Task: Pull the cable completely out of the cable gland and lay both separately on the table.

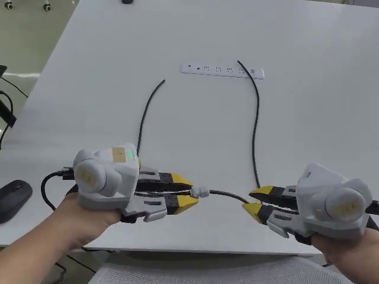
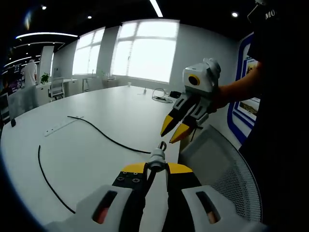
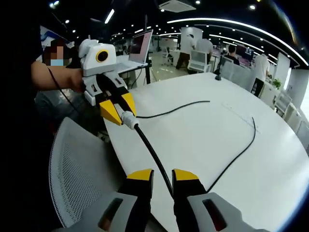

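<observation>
Over the near edge of the white counter (image 1: pixel 308 106), on the left: left gripper (image 1: pixel 193 192), jaws closed tight on a white cable gland (image 1: pixel 200 193), gland poking out just past the yellow tips. Right of it, a little apart: right gripper (image 1: pixel 254 201), jaws narrowly parted with the black cable (image 1: pixel 257 118) between them; cannot tell whether clamped. Cable seated in the gland, spanning the gap between both grippers, then running far across the counter, far end lying across a white power strip (image 1: pixel 222 70). Left of that run, a second loose black cable (image 1: pixel 144 115), flat on the counter. Far left, by the near edge: dark computer mouse (image 1: pixel 12 198). Below the edge, grey mesh chair back (image 3: pixel 77 179).
</observation>
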Motion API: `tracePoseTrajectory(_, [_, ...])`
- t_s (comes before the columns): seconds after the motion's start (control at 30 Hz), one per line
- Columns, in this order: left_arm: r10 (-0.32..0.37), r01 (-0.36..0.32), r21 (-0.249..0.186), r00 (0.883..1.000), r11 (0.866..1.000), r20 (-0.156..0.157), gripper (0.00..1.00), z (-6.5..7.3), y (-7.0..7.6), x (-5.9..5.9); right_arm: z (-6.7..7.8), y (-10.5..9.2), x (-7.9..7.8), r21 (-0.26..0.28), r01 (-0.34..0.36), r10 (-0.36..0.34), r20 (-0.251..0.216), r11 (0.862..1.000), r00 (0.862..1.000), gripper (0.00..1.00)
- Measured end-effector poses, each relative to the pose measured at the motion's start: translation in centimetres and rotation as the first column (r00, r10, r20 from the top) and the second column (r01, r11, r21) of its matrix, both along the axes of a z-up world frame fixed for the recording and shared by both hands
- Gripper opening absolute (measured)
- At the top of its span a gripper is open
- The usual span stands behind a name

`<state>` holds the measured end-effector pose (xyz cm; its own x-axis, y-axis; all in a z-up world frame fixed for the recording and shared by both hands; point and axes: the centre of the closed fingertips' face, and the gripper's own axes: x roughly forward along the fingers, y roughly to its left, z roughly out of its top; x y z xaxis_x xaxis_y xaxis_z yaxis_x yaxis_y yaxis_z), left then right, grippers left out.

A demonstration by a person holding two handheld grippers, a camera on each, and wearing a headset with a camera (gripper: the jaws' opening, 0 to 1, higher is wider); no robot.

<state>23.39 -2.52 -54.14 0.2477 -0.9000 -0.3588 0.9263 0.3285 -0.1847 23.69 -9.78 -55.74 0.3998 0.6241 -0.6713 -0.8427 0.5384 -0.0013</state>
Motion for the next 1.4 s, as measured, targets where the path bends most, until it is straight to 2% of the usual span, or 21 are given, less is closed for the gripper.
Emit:
tracePoseTrajectory(0.23, [-0.017, 0.017, 0.011, 1.0, 1.0, 0.0, 0.16, -0.1, 0.0, -0.4, 0.2, 3.8, -0.3, -0.037, -0.053, 0.055, 0.06, 0.998, 0.997, 0.16])
tracePoseTrajectory(0.4, [-0.032, 0.032, 0.016, 0.999, 0.999, 0.001, 0.16, -0.2, 0.1, -0.6, 0.3, 4.8, -0.5, -0.055, -0.076, 0.081, 0.08, 0.996, 0.993, 0.14])
tracePoseTrajectory(0.6, [-0.038, 0.038, 0.02, 0.999, 0.999, 0.001, 0.16, -0.2, 0.1, -0.7, -0.1, 4.9, -0.6, -0.083, -0.089, 0.096, 0.085, 0.993, 0.992, 0.1])
tracePoseTrajectory(0.83, [-0.051, 0.051, 0.028, 0.999, 0.998, 0.005, 0.16, -0.3, -0.1, -0.9, 0.0, 5.0, -0.5, -0.076, -0.088, 0.094, 0.087, 0.993, 0.992, 0.04])
tracePoseTrajectory(1.03, [-0.061, 0.06, 0.039, 0.998, 0.997, 0.007, 0.16, -0.3, -0.2, -0.9, -0.2, 4.9, -0.7, -0.103, -0.108, 0.12, 0.116, 0.989, 0.986, 0.02])
tracePoseTrajectory(1.1, [-0.057, 0.057, 0.036, 0.998, 0.998, 0.009, 0.16, -0.2, -0.2, -0.8, -0.1, 4.8, -0.6, -0.097, -0.103, 0.115, 0.123, 0.99, 0.986, 0.01])
tracePoseTrajectory(1.4, [-0.037, 0.037, 0.032, 0.999, 0.999, 0.013, 0.16, 0.0, -0.3, -0.6, -0.4, 3.6, -0.1, -0.099, -0.085, 0.096, 0.106, 0.991, 0.99, 0.01])
